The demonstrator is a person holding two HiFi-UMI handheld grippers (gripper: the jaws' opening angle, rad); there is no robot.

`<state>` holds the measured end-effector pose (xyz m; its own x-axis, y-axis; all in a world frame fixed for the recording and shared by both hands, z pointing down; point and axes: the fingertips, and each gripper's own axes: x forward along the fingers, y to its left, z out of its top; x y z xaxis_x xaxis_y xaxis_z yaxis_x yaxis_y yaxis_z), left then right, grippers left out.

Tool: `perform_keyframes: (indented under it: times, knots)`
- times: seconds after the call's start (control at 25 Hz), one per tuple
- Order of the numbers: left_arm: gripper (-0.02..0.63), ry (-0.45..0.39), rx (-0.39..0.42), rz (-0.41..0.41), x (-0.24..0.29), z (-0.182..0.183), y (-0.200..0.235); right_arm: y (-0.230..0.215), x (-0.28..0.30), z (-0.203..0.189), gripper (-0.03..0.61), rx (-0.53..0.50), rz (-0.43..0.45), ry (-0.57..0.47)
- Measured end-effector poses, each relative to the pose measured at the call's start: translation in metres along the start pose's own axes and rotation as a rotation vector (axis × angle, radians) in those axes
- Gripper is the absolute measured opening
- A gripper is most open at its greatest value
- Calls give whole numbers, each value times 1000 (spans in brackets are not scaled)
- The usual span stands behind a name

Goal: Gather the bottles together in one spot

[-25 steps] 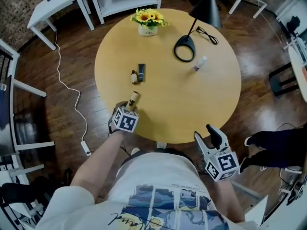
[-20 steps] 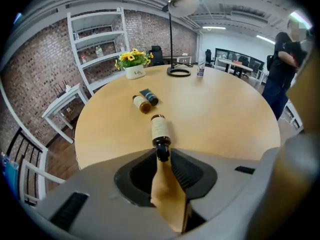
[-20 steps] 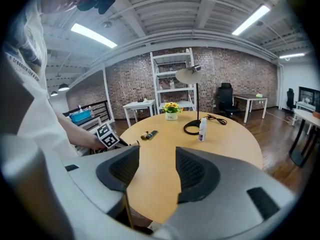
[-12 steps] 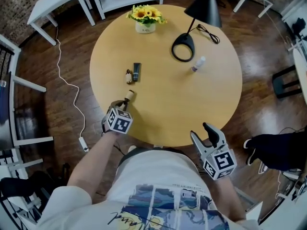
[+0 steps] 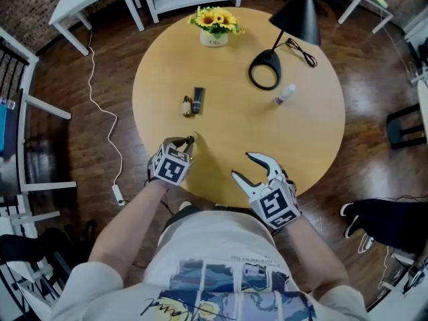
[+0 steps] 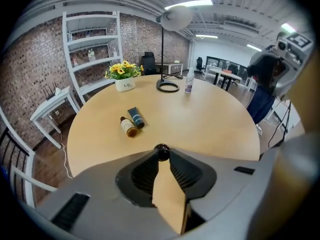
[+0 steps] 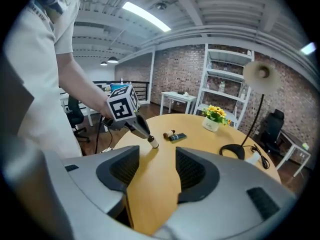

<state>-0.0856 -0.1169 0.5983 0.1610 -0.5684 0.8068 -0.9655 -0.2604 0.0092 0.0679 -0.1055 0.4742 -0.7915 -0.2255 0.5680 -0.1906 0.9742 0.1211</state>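
Near the front edge of the table [image 5: 267, 139], our left claw [image 5: 184, 141] has just closed and pinches a small bottle [image 5: 190, 140]; our right claw [image 5: 241, 165] hangs spread, empty, beside it. A brown bottle [image 5: 187, 105] and a dark tube [image 5: 197, 100] lie mid-table.

Four small containers spread over a round wooden table [image 5: 301, 146]

At the far edge stands a white pot of yellow sunflowers [image 5: 215, 27]. To its right is the ring base of a black desk lamp [image 5: 265, 69], and a small clear plastic bottle [image 5: 284, 95] stands just near-right of that base. Left of centre, a small brown glass bottle [image 5: 187, 105] and a dark flat tube [image 5: 198, 99] lie side by side, the tube on the right. Nearer, over the near-left part of the table, is a brown bottle with a pale cap [image 5: 190, 140], well apart from the clear one. A white cable [image 5: 100, 122] runs along the floor to the left.
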Motion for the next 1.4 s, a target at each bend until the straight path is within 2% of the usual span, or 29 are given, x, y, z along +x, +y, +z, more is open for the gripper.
perform_keyframes:
  times: [0.16, 0.32, 0.56, 0.6, 0.8, 0.88, 1.0, 1.16, 1.24, 1.4]
  knots:
    - [77, -20, -45, -19, 1, 14, -1, 8, 20, 12, 245, -17, 41, -16]
    - [78, 0, -78, -35, 7, 14, 0, 7, 24, 13, 245, -2, 42, -20]
    - [77, -45, -65, -80, -16, 32, -17, 0, 21, 0, 245, 7, 9, -9]
    - [77, -56, -68, -93, -22, 37, -22, 0, 23, -1, 229, 5, 9, -8]
    - [77, -97, -41, -164, -44, 63, -53, 8, 44, 0, 229, -64, 18, -5]
    - [77, -66, -23, -192, -41, 62, -65, 13, 57, -8, 229, -94, 27, 23]
    - [77, 32, 29, -222, -21, 46, -79, 17, 66, -21, 229, -80, 45, 56]
    - [77, 135, 138, -208, 5, 27, -88, 15, 57, -33, 229, -57, 29, 79]
    - [77, 160, 163, -202, 12, 23, -91, 10, 53, -41, 229, -46, 20, 88]
    - [80, 173, 160, -207, 19, 21, -95, 3, 45, -53, 229, -16, 5, 103]
